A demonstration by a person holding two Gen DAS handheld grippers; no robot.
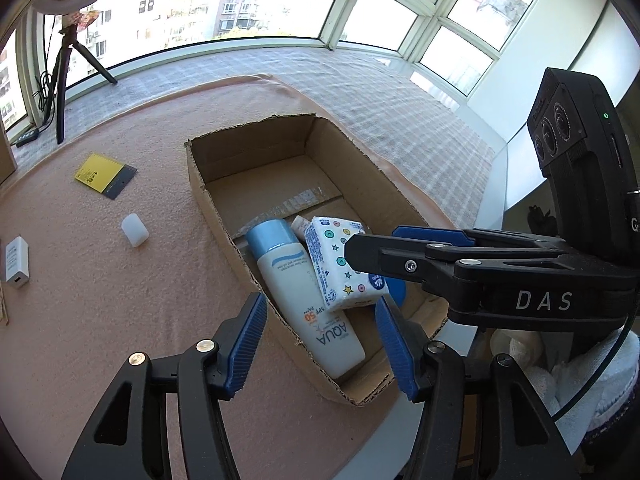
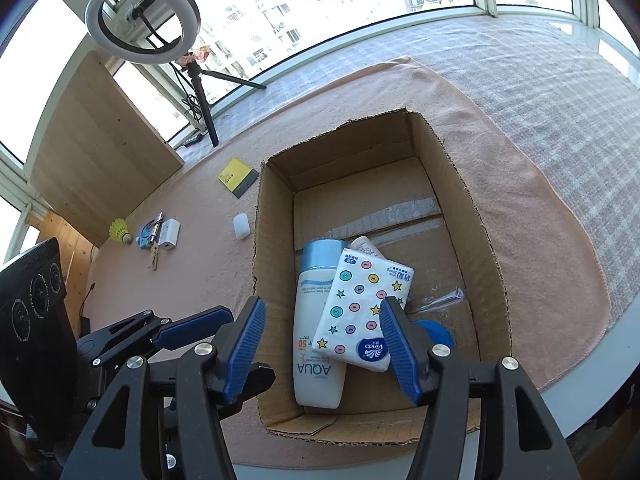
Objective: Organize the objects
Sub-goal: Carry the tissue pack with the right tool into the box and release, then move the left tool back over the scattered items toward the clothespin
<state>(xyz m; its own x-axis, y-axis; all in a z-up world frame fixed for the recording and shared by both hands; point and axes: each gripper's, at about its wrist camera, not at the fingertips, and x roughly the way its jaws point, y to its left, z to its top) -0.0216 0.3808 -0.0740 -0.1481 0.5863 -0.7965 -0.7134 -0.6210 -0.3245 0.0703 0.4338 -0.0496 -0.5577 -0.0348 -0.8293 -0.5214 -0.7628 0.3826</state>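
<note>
The open corrugated cardboard box (image 2: 472, 240) on the peach fleece cloth (image 1: 100, 300) is taken as landmark. Inside it, a smooth white sunscreen bottle (image 2: 316, 352) lies flat, with a soft, star-printed tissue pack (image 2: 360, 312) leant across it. Both the left gripper (image 1: 320, 336) and the right gripper (image 2: 324, 344) are held half open above the box, nothing grasped. A drop-off seems finished; next, the small rounded white cap (image 1: 135, 230), left of the box, would need fetching.

Spotted tissue pack (image 2: 362, 314) lies tilted atop sunscreen bottle (image 2: 316, 344) inside cardboard box (image 2: 472, 216).
</note>
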